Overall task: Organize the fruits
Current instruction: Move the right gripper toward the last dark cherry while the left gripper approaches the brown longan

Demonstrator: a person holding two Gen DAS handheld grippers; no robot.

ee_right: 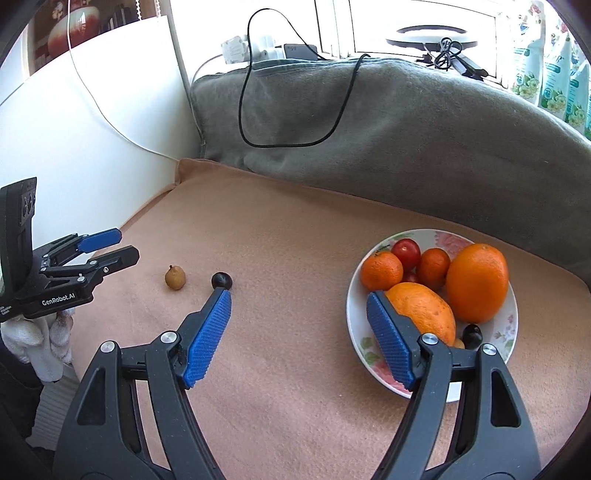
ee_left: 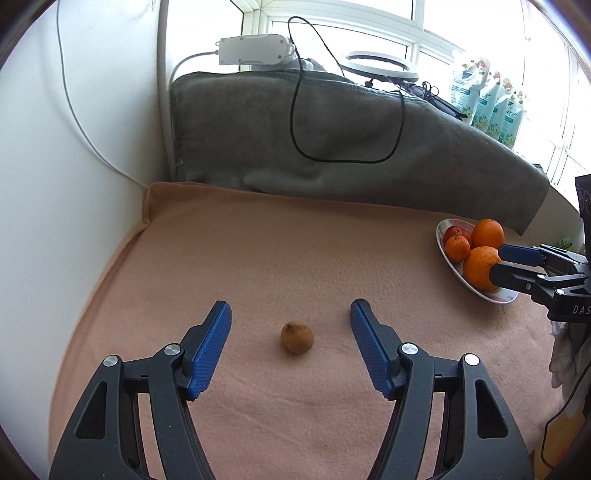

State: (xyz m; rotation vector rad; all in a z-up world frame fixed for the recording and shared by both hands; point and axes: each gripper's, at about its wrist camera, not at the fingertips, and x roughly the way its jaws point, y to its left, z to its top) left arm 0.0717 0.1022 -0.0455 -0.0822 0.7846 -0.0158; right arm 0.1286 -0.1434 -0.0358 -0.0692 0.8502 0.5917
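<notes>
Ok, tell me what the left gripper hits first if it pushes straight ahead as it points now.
Most likely the small brown fruit: it lies on the peach blanket centred between the open left gripper fingers, just ahead. Height above the blanket is unclear.

Bright daylight floods from the blown-out window [ee_left: 369, 33]; sharp focus, fisheye-bent edges, soft shadows.
</notes>
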